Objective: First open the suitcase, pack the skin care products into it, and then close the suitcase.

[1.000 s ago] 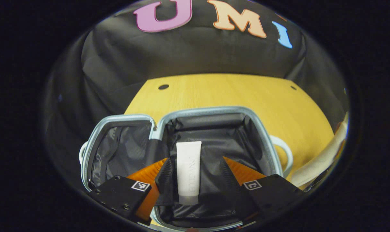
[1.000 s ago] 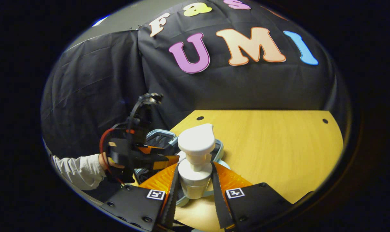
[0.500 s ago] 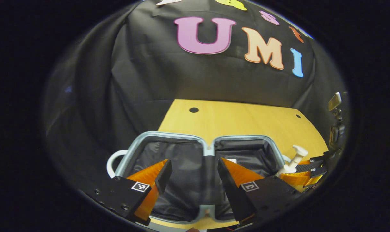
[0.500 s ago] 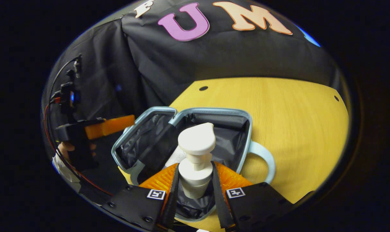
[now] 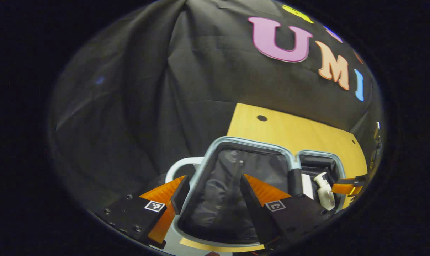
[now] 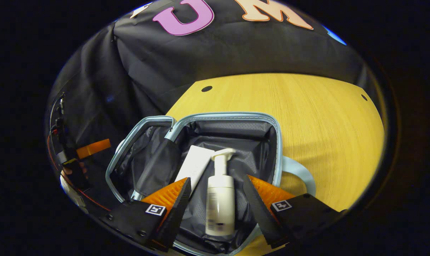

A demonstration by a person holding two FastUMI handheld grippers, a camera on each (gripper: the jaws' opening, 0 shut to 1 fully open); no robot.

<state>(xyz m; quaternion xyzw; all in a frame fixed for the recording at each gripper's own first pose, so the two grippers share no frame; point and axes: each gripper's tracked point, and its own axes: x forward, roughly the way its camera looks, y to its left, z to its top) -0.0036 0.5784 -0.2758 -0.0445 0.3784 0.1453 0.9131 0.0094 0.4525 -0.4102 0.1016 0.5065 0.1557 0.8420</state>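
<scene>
The suitcase (image 6: 276, 142) lies open on the table (image 6: 307, 106), both halves lined in dark fabric. In the right gripper view, the pump bottle (image 6: 220, 199) and the tube (image 6: 195, 165) lie side by side in the right half. The right gripper (image 6: 217, 193) is above the bottle, jaws apart and not touching it. The left gripper (image 5: 211, 192) is over the left half, jaws apart, holding nothing.

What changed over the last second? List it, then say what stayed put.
The right gripper opened and let go of the pump bottle, which now lies in the suitcase beside the tube. The left gripper, open, swung left over the other half. Suitcase stayed open.
</scene>
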